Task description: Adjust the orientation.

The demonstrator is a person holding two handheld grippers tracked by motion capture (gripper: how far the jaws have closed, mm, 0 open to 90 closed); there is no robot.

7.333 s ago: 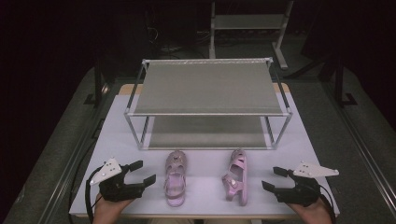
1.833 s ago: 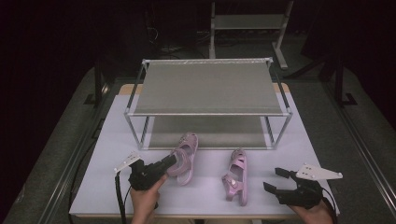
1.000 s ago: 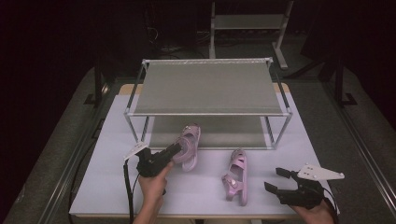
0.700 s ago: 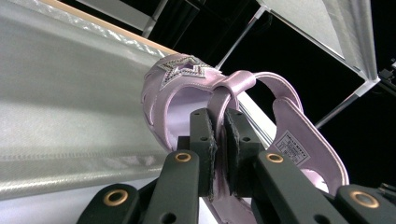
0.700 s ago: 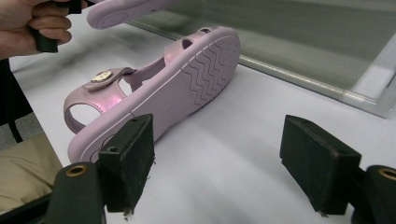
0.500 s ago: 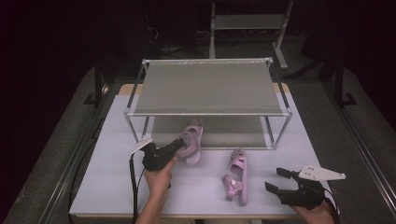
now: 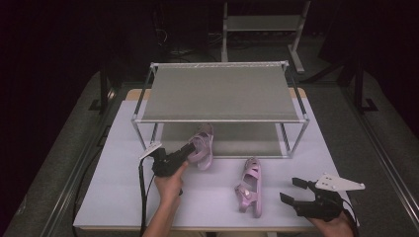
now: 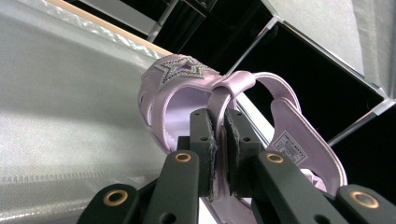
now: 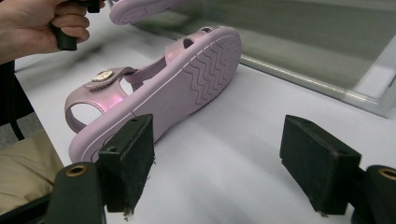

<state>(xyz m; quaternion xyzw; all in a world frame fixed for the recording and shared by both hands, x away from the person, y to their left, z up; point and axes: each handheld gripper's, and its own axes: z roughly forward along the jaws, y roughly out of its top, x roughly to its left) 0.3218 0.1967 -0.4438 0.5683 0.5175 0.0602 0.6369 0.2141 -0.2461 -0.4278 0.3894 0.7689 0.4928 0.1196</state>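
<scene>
Left gripper (image 7: 190,148) carried one pink sandal (image 7: 202,150) to rack (image 7: 220,118), clamping its strap, second sandal (image 7: 249,186) lying beside released right gripper (image 7: 291,192)

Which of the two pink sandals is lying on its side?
The sandal near the right gripper, sandal on the table, sole edge up; the other sandal is clamped by the left gripper.

I saw a two-tier metal shoe rack (image 7: 220,94) standing on the white tabletop (image 7: 113,163), dark floor around.
</scene>
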